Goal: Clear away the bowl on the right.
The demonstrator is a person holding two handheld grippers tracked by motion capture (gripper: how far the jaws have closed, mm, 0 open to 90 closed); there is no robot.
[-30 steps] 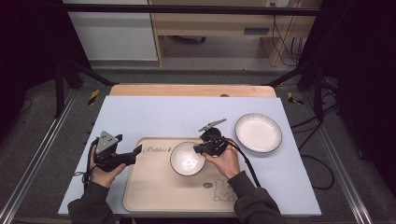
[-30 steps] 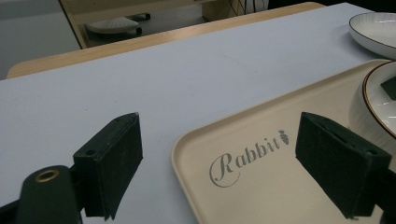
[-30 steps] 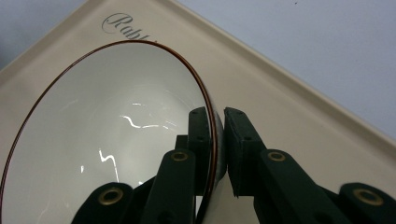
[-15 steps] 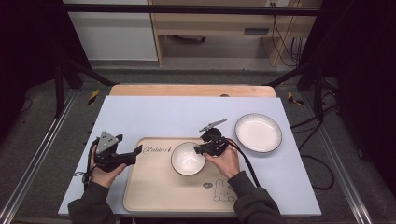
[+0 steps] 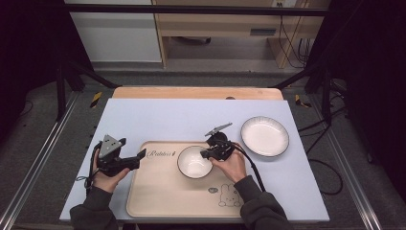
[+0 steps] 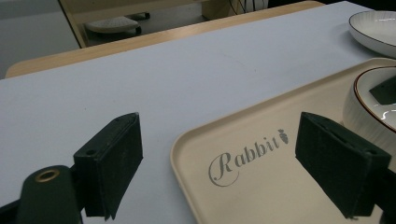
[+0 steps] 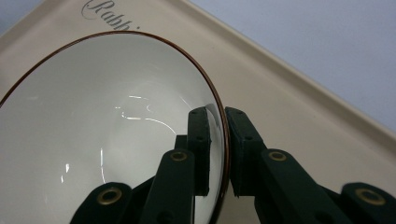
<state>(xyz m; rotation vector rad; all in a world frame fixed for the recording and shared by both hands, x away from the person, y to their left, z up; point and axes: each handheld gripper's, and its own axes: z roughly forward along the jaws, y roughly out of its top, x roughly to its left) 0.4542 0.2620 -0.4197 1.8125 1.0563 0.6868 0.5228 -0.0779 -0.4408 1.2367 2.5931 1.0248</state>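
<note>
Little has shifted in the last second: the right tongs (image 7: 223,140) stay pinched on the white bowl's (image 5: 194,162) rim, bowl resting on the beige tray (image 5: 158,201), while the left tongs (image 6: 224,158) wait wide open, empty, at that tray's left edge.

From my feed: grey floor (image 5: 43,143) w/ metal rails both sides, dark drapes left & right, white cabinet (image 5: 112,31) upper left, wooden bench (image 5: 225,21) top centre, cables (image 5: 292,33) upper right.
</note>
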